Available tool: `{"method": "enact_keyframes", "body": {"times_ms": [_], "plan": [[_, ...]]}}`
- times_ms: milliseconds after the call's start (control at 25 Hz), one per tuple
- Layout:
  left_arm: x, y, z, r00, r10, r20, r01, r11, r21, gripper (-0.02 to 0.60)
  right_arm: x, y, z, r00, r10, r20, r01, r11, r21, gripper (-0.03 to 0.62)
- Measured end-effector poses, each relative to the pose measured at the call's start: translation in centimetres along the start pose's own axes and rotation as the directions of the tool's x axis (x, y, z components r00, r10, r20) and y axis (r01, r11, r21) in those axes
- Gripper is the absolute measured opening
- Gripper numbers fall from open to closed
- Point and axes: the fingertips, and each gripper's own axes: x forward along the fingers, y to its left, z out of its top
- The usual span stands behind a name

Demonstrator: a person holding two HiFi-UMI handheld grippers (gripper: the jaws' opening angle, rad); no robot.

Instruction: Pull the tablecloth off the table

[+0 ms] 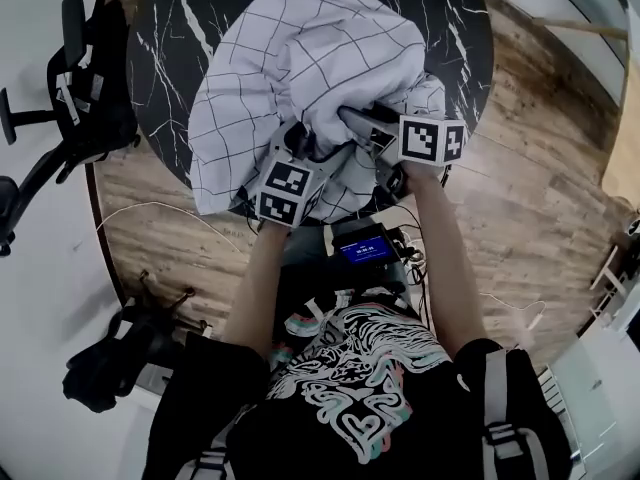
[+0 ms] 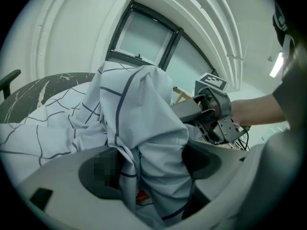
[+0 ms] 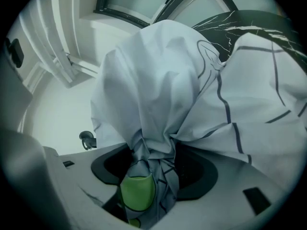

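Note:
A white tablecloth (image 1: 300,58) with a thin dark grid lies bunched up on the round black marble table (image 1: 170,28). In the head view both grippers meet at its near edge. My left gripper (image 1: 303,146) is shut on a thick fold of the cloth. In the left gripper view the tablecloth (image 2: 139,104) fills the gap between the jaws of the left gripper (image 2: 153,162). My right gripper (image 1: 365,123) is shut on a twisted bundle. The right gripper view shows the tablecloth (image 3: 158,80) rising from the right gripper (image 3: 153,176), with a green piece (image 3: 136,190) low between the jaws.
Black office chairs stand at the left (image 1: 80,98) and lower left (image 1: 110,368) on the wooden floor (image 1: 540,208). A small device with a blue screen (image 1: 365,249) and cables hang at the person's waist. A dark-framed window (image 2: 144,37) lies beyond the table.

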Motion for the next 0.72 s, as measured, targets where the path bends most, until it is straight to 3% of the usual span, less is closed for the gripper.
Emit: {"method": "enact_keyframes", "body": {"times_ms": [280, 720], "plan": [[-0.8, 0.2, 0.2, 0.998, -0.038, 0.039, 0.038, 0.999, 0.012, 0.360, 0.4, 0.8, -0.2, 0.994, 0.080, 0.076, -0.084, 0.995, 0.058, 0.242], [-1.9, -0.4, 1.0, 0.991, -0.100, 0.093, 0.100, 0.995, 0.008, 0.314, -0.3, 2.4, -0.3, 0.979, 0.102, 0.177, -0.116, 0.991, 0.071, 0.190]]}}
